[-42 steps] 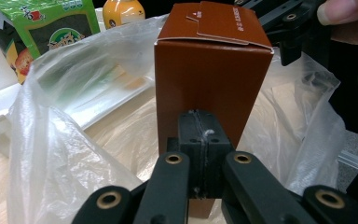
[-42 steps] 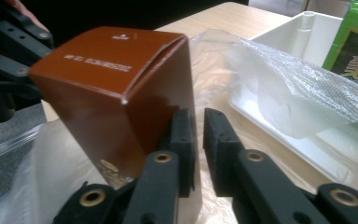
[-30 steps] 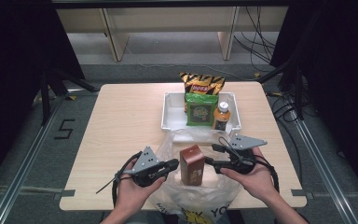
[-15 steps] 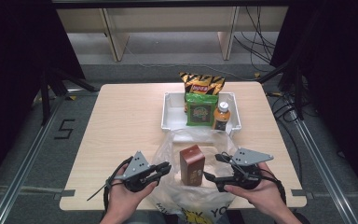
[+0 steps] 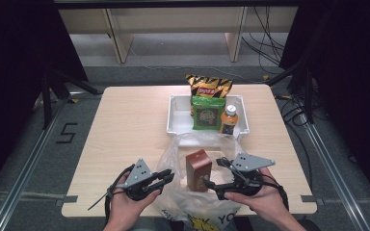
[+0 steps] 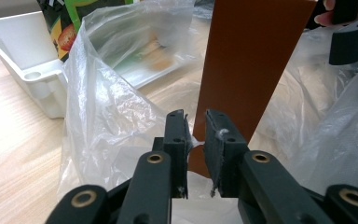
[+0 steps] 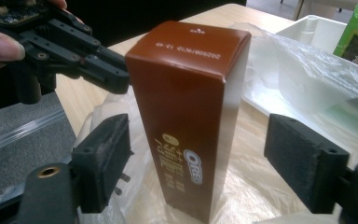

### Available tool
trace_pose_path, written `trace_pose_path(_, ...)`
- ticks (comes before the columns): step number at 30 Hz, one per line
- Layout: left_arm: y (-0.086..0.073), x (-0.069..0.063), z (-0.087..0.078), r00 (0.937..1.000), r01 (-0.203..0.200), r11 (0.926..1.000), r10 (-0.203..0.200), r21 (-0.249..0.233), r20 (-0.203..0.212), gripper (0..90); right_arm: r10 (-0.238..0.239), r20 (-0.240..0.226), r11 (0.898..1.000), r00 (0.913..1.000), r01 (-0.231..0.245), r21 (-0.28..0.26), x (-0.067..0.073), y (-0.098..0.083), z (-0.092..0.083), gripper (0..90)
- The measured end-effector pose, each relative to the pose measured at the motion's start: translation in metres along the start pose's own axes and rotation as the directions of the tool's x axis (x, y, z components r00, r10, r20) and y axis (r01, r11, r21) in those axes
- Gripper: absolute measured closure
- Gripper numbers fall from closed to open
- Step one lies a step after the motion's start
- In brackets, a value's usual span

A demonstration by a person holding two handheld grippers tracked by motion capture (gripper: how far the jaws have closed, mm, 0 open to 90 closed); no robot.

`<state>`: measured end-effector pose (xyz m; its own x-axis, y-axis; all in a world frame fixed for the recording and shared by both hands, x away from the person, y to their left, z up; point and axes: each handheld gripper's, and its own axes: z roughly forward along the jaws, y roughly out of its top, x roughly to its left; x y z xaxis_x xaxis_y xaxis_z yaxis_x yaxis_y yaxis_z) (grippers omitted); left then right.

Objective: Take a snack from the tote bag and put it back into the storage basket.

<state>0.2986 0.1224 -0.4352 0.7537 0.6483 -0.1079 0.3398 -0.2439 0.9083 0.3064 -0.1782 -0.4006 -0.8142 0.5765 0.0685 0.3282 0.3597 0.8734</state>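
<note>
A tall brown box stands upright inside a clear plastic bag at the near table edge. My right gripper is at the box's right side. In the right gripper view its jaws have just been opening and stand wide, with the box between them and touching neither pad. My left gripper is left of the box. Its jaws have just been opening to a narrow gap, with a wisp of bag film between the pads and the box right behind.
A white tray beyond the bag holds a yellow snack bag, a green snack bag and an orange bottle. Bare wooden table lies to the left. The table's near edge is just under both hands.
Both hands have drawn back a little toward the near edge. The right jaws have spread away from the box. The left jaws have parted slightly. The box stays upright in the bag.
</note>
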Motion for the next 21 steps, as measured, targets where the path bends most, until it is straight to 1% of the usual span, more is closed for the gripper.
trace_pose_path(1,-0.001,0.000,0.001,0.9999,0.004,1.0000,-0.004,-0.002,0.013,77.6,0.015,-0.004,1.000,0.9999,-0.015,0.002,0.001,0.001,0.001,21.5)
trace_pose_path(2,-0.001,-0.001,0.001,0.9999,0.008,1.0000,-0.008,-0.002,0.011,77.5,-0.021,0.000,1.000,0.9998,0.021,0.003,-0.001,0.001,0.002,20.6)
trace_pose_path(3,-0.001,0.000,0.001,0.9998,-0.013,0.9999,0.013,0.000,0.017,77.4,-0.034,0.014,0.999,0.9993,0.034,-0.006,-0.002,0.001,0.002,20.1)
trace_pose_path(4,-0.002,0.000,0.000,0.9996,-0.018,0.9998,0.018,0.001,0.021,77.4,0.013,0.001,1.000,0.9999,-0.013,0.016,0.002,0.002,0.002,20.4)
trace_pose_path(5,-0.003,-0.001,0.000,0.9998,-0.008,1.0000,0.008,0.001,0.016,77.4,-0.013,-0.002,1.000,0.9999,0.013,0.003,0.000,0.003,0.004,20.4)
trace_pose_path(6,-0.003,0.000,0.000,0.9997,-0.020,0.9998,0.020,0.010,0.011,77.3,-0.011,0.002,1.000,0.9999,0.011,-0.001,0.000,0.004,0.005,20.1)
trace_pose_path(7,-0.004,-0.001,0.000,1.0000,0.008,0.9999,-0.008,0.009,0.004,77.3,-0.020,0.014,1.000,0.9997,0.020,-0.011,0.000,0.004,0.006,19.7)
trace_pose_path(9,-0.004,0.000,0.000,0.9998,-0.020,0.9998,0.020,0.009,0.009,77.2,-0.001,0.015,1.000,0.9999,0.001,-0.003,0.002,0.005,0.007,18.8)
trace_pose_path(10,-0.004,0.000,0.001,0.9997,-0.022,0.9997,0.022,0.009,0.010,77.2,0.013,0.008,1.000,0.9999,-0.013,0.013,0.002,0.005,0.007,18.6)
trace_pose_path(11,-0.004,-0.001,0.001,0.9998,-0.015,0.9999,0.015,0.008,0.011,77.1,0.001,0.013,1.000,0.9999,-0.001,0.009,0.001,0.005,0.008,18.3)
trace_pose_path(12,-0.004,-0.001,0.002,0.9998,-0.007,1.0000,0.007,0.003,0.018,77.1,-0.013,0.022,1.000,0.9997,0.014,-0.011,0.000,0.005,0.010,17.3)
trace_pose_path(13,-0.004,-0.001,0.002,0.9995,-0.022,0.9998,0.022,0.004,0.023,77.1,0.015,0.021,1.000,0.9997,-0.015,0.004,0.003,0.004,0.010,17.0)
trace_pose_path(14,-0.004,-0.002,0.002,0.9997,-0.014,0.9999,0.014,0.005,0.022,77.2,0.000,0.013,1.000,0.9999,0.000,0.018,0.003,0.004,0.011,17.0)
trace_pose_path(15,-0.004,-0.001,0.002,0.9995,-0.019,0.9998,0.019,0.005,0.025,77.2,0.014,0.011,1.000,0.9998,-0.014,0.017,0.004,0.003,0.012,17.0)
trace_pose_path(16,-0.004,-0.002,0.003,0.9995,-0.021,0.9998,0.021,0.005,0.023,77.2,0.000,0.013,1.000,0.9999,0.000,0.021,0.003,0.003,0.013,17.0)
trace_pose_path(17,-0.004,-0.002,0.002,0.9998,-0.013,0.9999,0.013,0.010,0.012,77.3,-0.003,0.011,1.000,0.9999,0.003,0.028,0.003,0.003,0.013,17.0)
trace_pose_path(18,-0.004,-0.002,0.003,0.9998,-0.014,0.9999,0.014,0.010,0.013,77.3,-0.008,0.004,1.000,1.0000,0.008,0.020,0.003,0.003,0.015,16.6)
trace_pose_path(19,-0.004,-0.001,0.003,0.9995,-0.025,0.9996,0.025,0.011,0.019,77.3,-0.021,0.009,1.000,0.9997,0.021,0.017,0.002,0.003,0.016,16.4)
trace_pose_path(20,-0.005,-0.001,0.004,0.9994,-0.024,0.9997,0.024,0.008,0.025,77.3,-0.016,0.017,1.000,0.9997,0.016,0.018,0.003,0.003,0.018,16.4)
trace_pose_path(21,-0.004,-0.001,0.004,0.9993,-0.025,0.9997,0.024,0.009,0.029,77.3,-0.009,0.013,0.999,0.9999,0.009,0.032,0.003,0.003,0.018,16.2)
